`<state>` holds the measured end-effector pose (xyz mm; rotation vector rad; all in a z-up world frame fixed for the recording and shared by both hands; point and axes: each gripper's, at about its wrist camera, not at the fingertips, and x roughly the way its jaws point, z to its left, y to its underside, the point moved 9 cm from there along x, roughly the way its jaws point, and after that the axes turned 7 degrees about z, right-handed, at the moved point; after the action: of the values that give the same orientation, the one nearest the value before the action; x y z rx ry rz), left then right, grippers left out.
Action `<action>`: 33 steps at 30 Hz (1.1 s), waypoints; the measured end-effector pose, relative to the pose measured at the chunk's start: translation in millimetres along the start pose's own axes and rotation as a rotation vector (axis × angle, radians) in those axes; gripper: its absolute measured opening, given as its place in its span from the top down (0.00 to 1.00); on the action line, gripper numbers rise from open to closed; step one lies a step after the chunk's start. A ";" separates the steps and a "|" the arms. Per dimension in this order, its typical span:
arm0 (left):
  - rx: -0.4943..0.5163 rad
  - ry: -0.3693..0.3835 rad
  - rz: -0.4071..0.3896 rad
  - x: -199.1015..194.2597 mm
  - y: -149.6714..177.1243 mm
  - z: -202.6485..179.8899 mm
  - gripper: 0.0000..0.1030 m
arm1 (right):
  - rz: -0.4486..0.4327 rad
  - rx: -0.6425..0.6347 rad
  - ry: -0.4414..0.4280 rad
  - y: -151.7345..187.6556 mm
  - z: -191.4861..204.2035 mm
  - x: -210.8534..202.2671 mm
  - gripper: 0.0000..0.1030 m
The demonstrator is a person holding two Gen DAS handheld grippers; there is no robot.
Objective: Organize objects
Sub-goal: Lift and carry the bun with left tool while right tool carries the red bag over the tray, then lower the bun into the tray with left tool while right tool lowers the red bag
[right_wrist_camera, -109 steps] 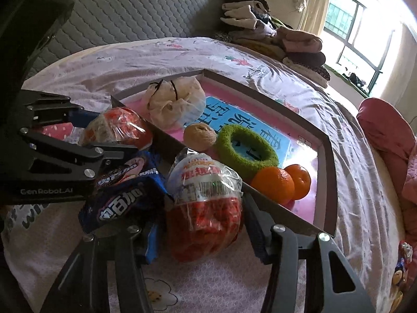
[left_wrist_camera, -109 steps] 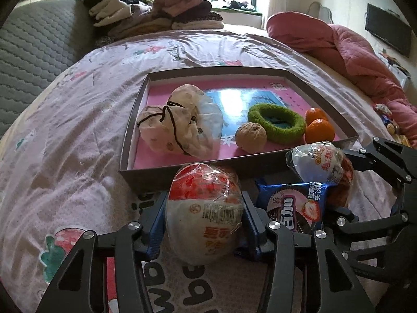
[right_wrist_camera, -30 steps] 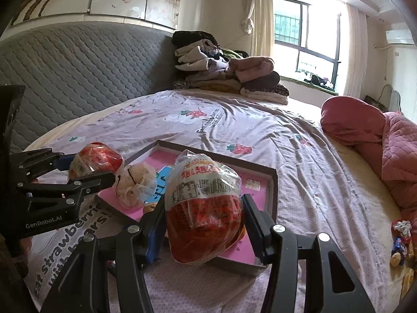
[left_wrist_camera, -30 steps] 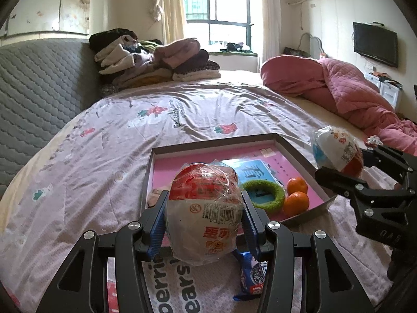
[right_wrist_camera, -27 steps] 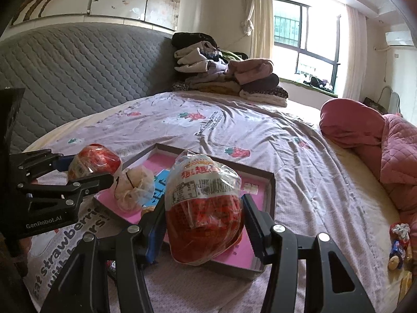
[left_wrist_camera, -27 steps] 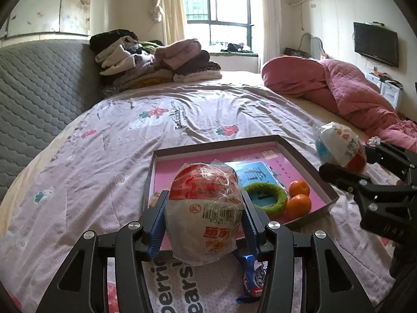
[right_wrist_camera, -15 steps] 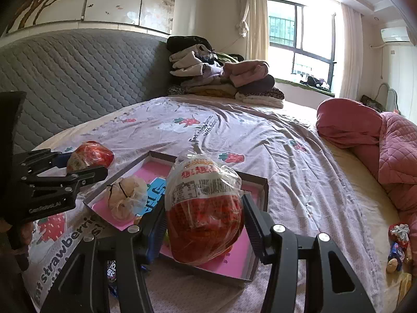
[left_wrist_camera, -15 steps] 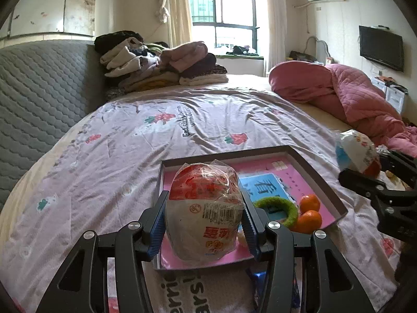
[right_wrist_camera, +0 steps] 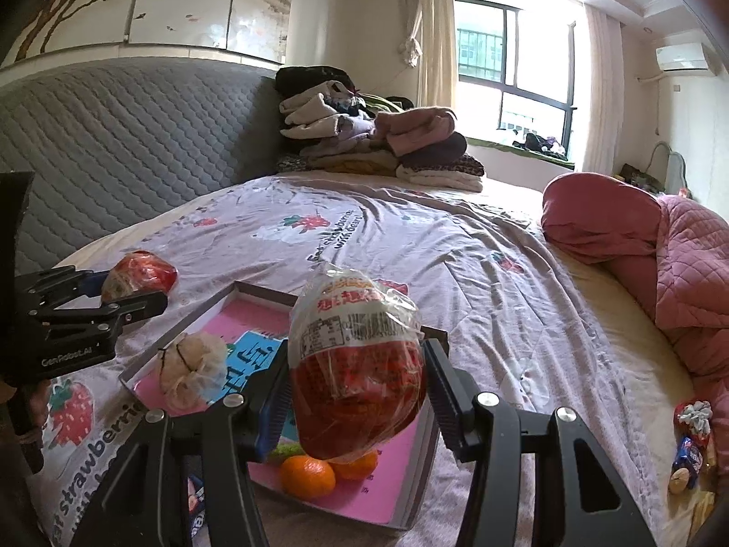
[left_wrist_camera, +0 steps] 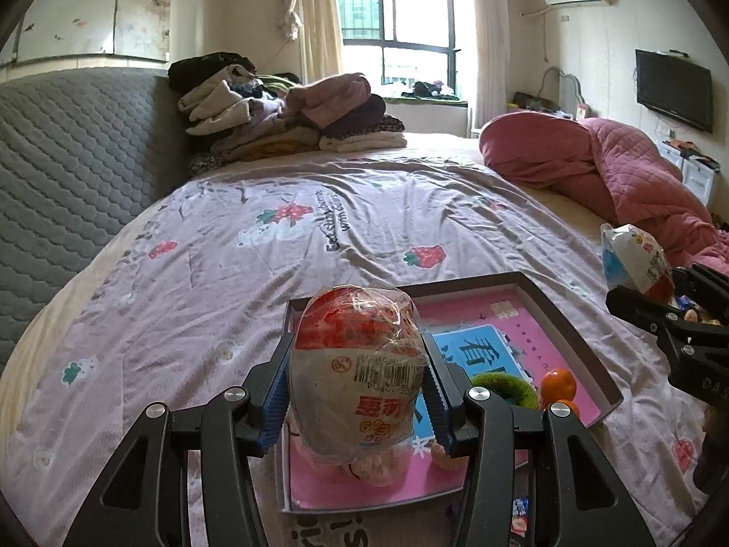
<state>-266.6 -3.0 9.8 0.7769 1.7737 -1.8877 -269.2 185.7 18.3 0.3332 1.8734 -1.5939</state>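
Wrapped snack [left_wrist_camera: 357,364] sits clamped between left fingers [left_wrist_camera: 277,392], above tray [left_wrist_camera: 569,319].

A bed [left_wrist_camera: 319,246] fills the middle of both views, covered in a mauve sheet printed with strawberries. Low in the frame a shallow box tray [left_wrist_camera: 578,332] with a pink floor lies flat on it. At the upper centre a pile of folded clothes [left_wrist_camera: 282,109] sits against the grey quilted headboard [left_wrist_camera: 68,159]. A pink quilt [left_wrist_camera: 606,173] is bunched at the right. Small wrapped snacks [right_wrist_camera: 690,446] lie at the lower right edge.
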 end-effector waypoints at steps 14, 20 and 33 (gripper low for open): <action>0.017 -0.004 0.028 25.2 -0.3 -8.0 0.49 | 0.063 -0.005 0.019 9.1 -3.1 28.1 0.47; 0.030 -0.012 0.048 34.4 7.7 -11.2 0.49 | 0.098 -0.018 0.012 19.2 3.5 41.4 0.47; 0.045 -0.032 0.088 51.2 25.1 -15.4 0.49 | 0.141 -0.089 -0.007 39.6 38.1 59.2 0.47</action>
<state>-286.9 13.3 -43.2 0.8226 1.6558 -1.8771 -279.5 146.1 -51.3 0.4113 1.8656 -1.4123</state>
